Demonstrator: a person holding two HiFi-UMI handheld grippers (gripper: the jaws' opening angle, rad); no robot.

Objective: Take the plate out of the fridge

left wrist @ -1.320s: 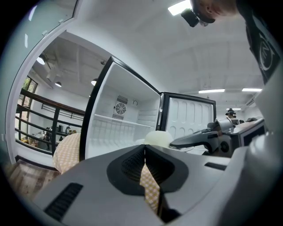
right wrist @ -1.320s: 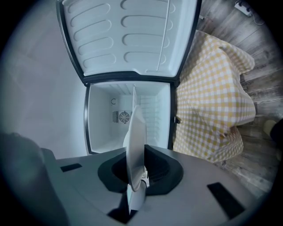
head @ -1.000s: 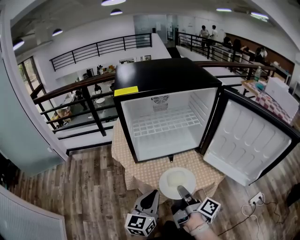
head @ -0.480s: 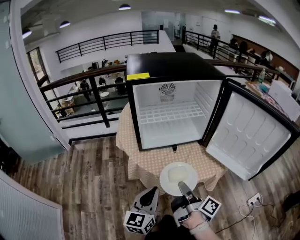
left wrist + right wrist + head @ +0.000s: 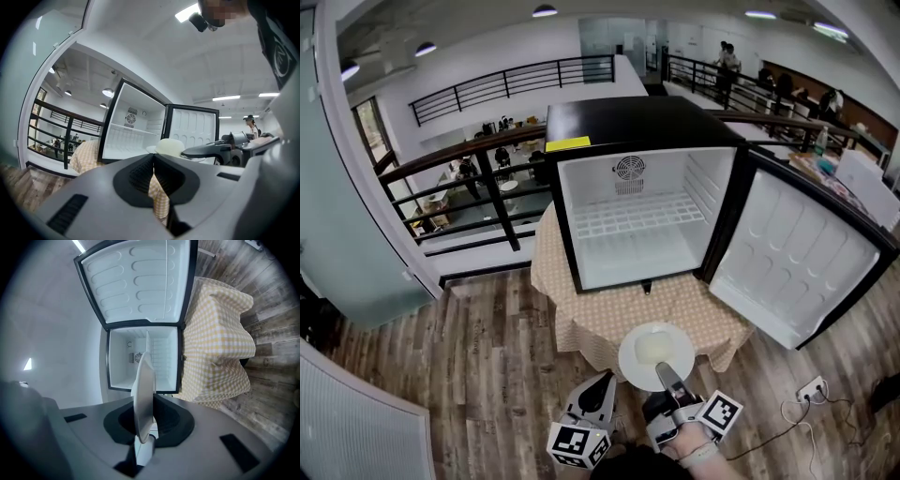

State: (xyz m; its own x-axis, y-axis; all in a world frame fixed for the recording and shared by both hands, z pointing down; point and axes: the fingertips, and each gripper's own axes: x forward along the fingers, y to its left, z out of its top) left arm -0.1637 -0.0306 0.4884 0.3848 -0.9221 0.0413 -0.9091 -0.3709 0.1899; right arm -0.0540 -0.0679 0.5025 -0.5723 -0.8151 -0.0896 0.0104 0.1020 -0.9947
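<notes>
The right gripper is clamping the plate by its rim, holding it level just outside the empty, open fridge, so little is remaining, while the left gripper is waiting closed and empty, above the wood floor before the fridge's checked cloth.

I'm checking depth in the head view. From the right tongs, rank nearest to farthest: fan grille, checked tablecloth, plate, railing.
1. Plate: clamped at its near rim in the right tongs.
2. Checked tablecloth: just beyond, under the fridge.
3. Fan grille: on the fridge's back wall.
4. Railing: behind the fridge, to the left.
</notes>
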